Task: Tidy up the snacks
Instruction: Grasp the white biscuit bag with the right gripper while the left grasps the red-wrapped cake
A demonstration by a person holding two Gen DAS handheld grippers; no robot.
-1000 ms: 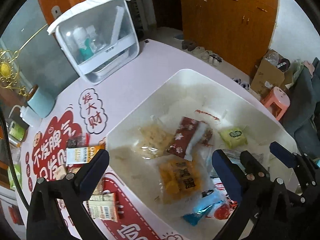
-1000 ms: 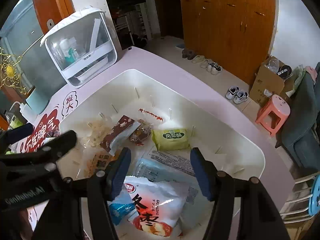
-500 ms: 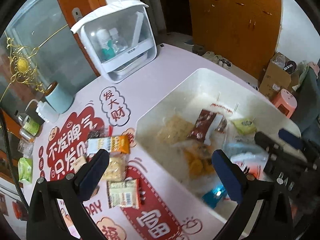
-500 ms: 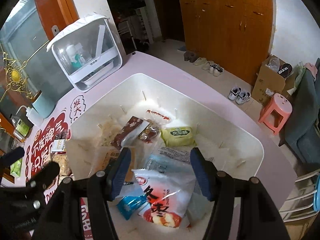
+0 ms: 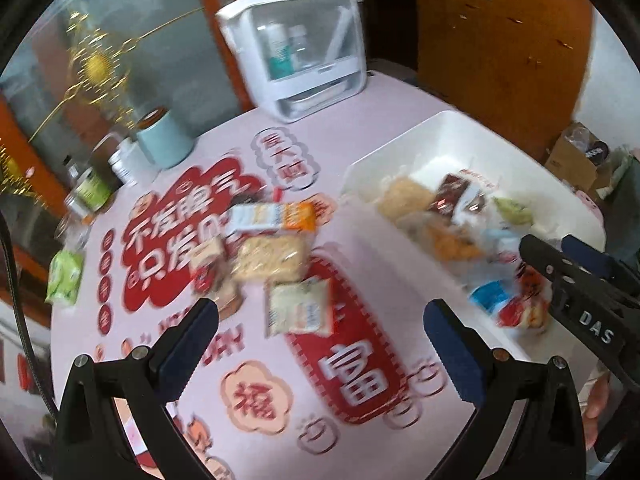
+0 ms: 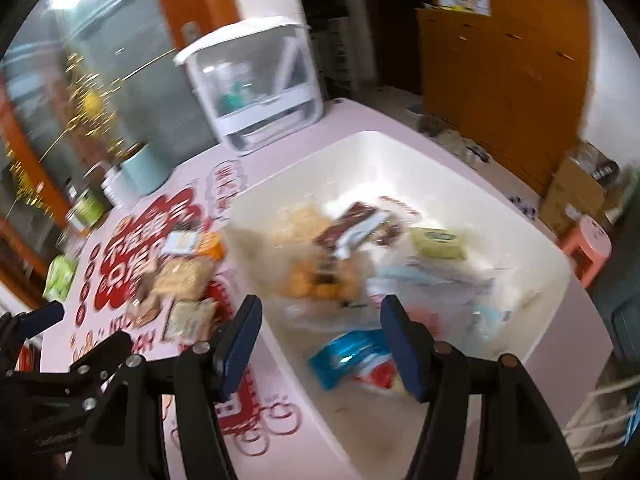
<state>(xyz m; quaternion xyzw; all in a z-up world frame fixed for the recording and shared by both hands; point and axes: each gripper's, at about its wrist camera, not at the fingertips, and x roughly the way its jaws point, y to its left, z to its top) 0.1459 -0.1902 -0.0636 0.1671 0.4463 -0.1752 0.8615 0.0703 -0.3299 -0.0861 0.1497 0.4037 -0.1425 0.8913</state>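
A white bin (image 5: 460,128) (image 6: 400,152) on the pink table holds several snack packets, among them a green one (image 6: 438,238) and a blue one (image 6: 346,354). Several more packets lie on the table left of the bin: a pale one (image 5: 300,308) (image 6: 188,320), a cracker pack (image 5: 268,258) and an orange-and-white one (image 5: 276,216). My left gripper (image 5: 320,340) is open and empty above the table, just short of the pale packet. My right gripper (image 6: 320,332) is open and empty over the bin's near-left wall. Both views are blurred.
A white-framed clear storage box (image 5: 300,48) (image 6: 256,92) stands at the back of the table. A light blue cup (image 5: 164,140), small jars (image 5: 90,192) and a green packet (image 5: 64,276) sit at the left edge. A pink stool (image 6: 588,240) stands on the floor at right.
Both grippers have swung left and pulled back from the bin. The left one now looks at the loose packets on the table. Both stay open and empty.
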